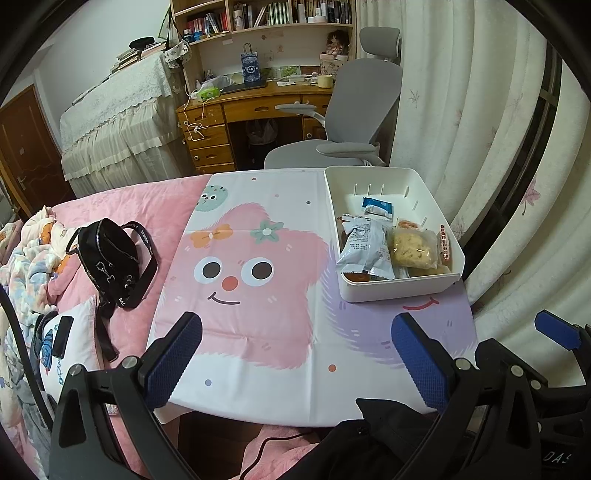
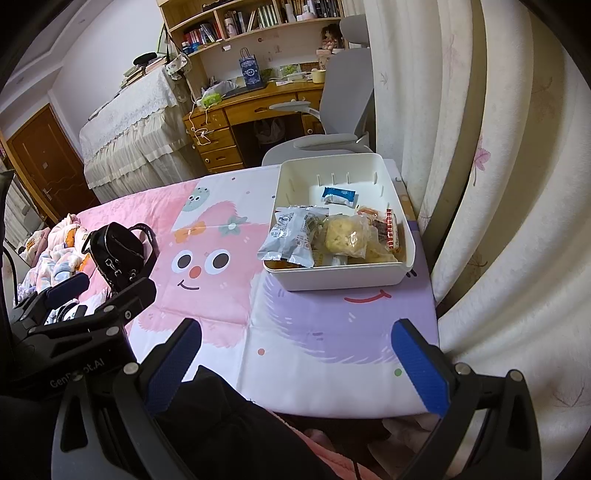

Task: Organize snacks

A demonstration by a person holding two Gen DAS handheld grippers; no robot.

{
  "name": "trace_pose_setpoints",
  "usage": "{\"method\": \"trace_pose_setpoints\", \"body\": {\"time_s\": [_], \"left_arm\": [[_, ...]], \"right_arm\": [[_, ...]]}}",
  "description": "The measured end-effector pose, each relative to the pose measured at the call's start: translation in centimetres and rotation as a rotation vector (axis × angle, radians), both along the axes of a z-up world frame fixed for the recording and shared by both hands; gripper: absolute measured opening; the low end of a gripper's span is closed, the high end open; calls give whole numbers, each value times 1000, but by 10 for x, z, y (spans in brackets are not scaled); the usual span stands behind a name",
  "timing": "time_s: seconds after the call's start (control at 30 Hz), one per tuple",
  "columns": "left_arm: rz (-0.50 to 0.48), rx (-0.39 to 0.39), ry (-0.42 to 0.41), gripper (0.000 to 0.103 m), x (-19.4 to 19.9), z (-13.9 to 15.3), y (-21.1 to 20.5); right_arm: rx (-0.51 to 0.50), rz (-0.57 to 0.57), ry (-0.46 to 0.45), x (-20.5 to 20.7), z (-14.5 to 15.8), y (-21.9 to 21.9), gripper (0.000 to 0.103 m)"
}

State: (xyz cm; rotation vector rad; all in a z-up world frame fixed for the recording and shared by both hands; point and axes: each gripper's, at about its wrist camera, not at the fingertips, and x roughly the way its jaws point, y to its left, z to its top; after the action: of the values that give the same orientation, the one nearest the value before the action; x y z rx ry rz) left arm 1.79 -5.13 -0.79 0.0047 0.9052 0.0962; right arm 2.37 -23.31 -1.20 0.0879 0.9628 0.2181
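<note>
The white bin (image 1: 399,291) of snacks (image 1: 369,247) sits on the surface, well ahead of both sets of jaws. The left gripper (image 1: 295,354) and right gripper (image 2: 295,362) hover released, grasping nothing.

Bedroom: wooden desk (image 1: 255,107), bookshelves (image 1: 258,16), grey office chair (image 1: 354,110), floral curtains (image 1: 480,110), brown door (image 1: 26,147).
</note>
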Motion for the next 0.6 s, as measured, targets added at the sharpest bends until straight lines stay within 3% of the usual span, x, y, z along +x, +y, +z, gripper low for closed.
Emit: {"method": "trace_pose_setpoints", "body": {"time_s": [0.6], "left_arm": [[2, 5, 4, 102, -5, -4, 2]], "right_arm": [[8, -1, 20, -3, -13, -9, 103]]}}
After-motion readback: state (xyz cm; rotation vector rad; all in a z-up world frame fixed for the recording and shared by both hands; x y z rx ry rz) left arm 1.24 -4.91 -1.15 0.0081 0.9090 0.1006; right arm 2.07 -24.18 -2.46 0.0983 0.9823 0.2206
